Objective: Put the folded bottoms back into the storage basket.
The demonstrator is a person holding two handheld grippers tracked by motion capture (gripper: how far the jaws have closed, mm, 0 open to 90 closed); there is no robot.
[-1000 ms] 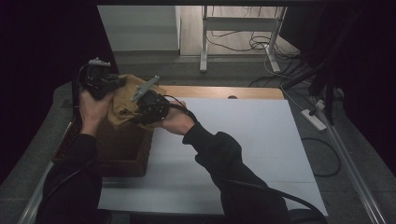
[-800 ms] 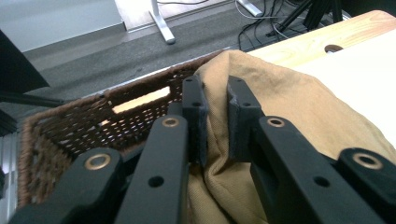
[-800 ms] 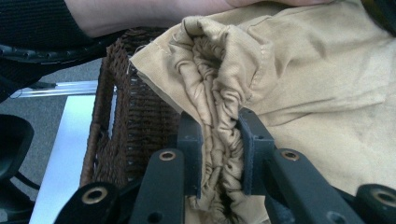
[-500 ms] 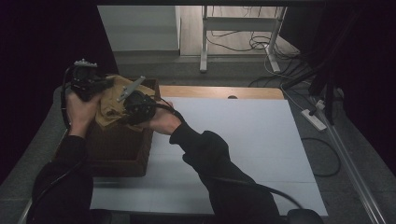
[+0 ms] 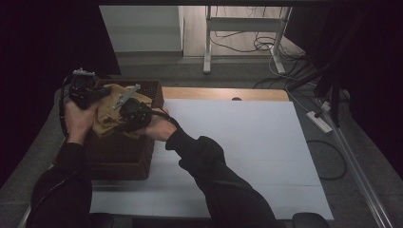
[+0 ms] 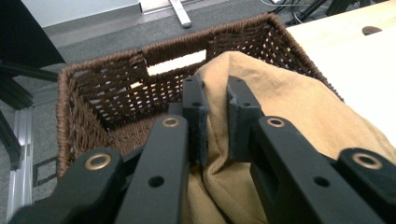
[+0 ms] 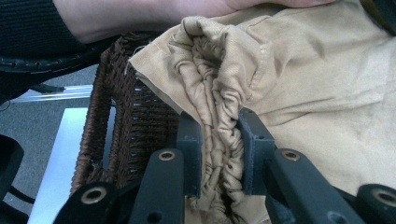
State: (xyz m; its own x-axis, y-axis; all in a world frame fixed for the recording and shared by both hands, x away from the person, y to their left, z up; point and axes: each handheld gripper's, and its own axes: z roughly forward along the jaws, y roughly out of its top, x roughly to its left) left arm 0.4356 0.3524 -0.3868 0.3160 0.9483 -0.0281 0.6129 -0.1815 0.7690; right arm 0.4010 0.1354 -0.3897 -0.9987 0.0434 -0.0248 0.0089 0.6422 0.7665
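A dim room surrounds a white surface with a wooden strip at its far edge. A brown wicker basket stands at the surface's left end. Over the basket, both forearms in dark sleeves reach forward, and each hand carries a hand-held gripper. The left hand-held gripper is above the basket's far left corner, its jaws clamped on a fold of the tan cloth. The right hand-held gripper, just right of it over the basket's far part, is clamped on a gathered, bunched edge of the cloth. The cloth hangs between them, above the basket's open top.
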